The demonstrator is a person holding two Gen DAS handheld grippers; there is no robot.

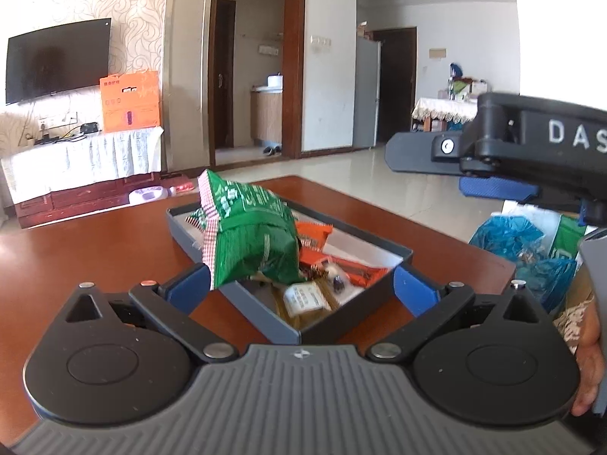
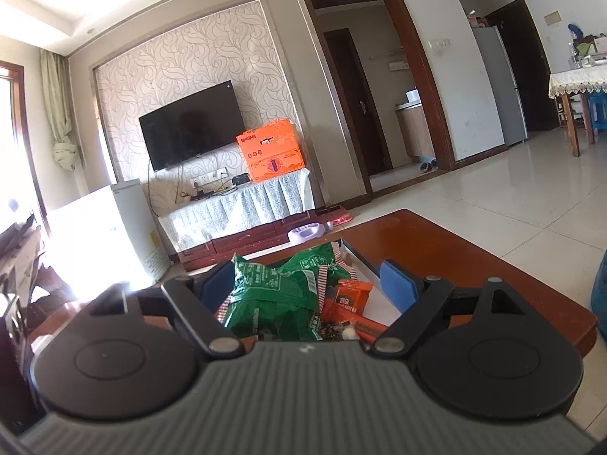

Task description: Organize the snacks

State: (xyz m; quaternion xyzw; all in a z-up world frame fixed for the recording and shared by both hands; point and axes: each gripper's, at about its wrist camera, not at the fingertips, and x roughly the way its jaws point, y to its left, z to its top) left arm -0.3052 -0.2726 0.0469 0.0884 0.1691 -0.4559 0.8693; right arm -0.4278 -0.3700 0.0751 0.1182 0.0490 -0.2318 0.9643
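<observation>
A shallow grey box (image 1: 343, 316) with a white floor sits on a reddish-brown wooden table (image 1: 95, 250), one corner pointing toward the left wrist camera. Inside it lies a puffy green snack bag (image 1: 246, 235) with red-and-white checked edges, propped at the box's 9 o'clock side and rising above the wall. At about 3 o'clock from the bag are orange packets (image 1: 315, 240), with a longer orange wrapper (image 1: 360, 275) nearer the camera. At 6 o'clock from the bag, in the near corner, is a small yellowish pack with a white label (image 1: 307, 297).

The left gripper (image 1: 303, 288) hangs just in front of the box with its blue pads spread wide: one pad (image 1: 189, 288) sits at the lower edge of the green bag, though contact cannot be told; the other stands off by the box's right-hand wall. Nothing is clamped.

The right gripper (image 2: 303, 288) also has its jaws apart, framing the green bag (image 2: 277, 295) and an orange packet (image 2: 351, 295) from its own view without pressing on either. In the left view it (image 1: 463, 172) shows at 2 o'clock, raised above the table edge.

Beyond that edge, at 3 o'clock, crinkled blue bags (image 1: 508, 237) lie near a person's hand (image 1: 586, 345). A dark television (image 2: 191, 125) and an orange carton (image 2: 271, 151) stand at the far wall.
</observation>
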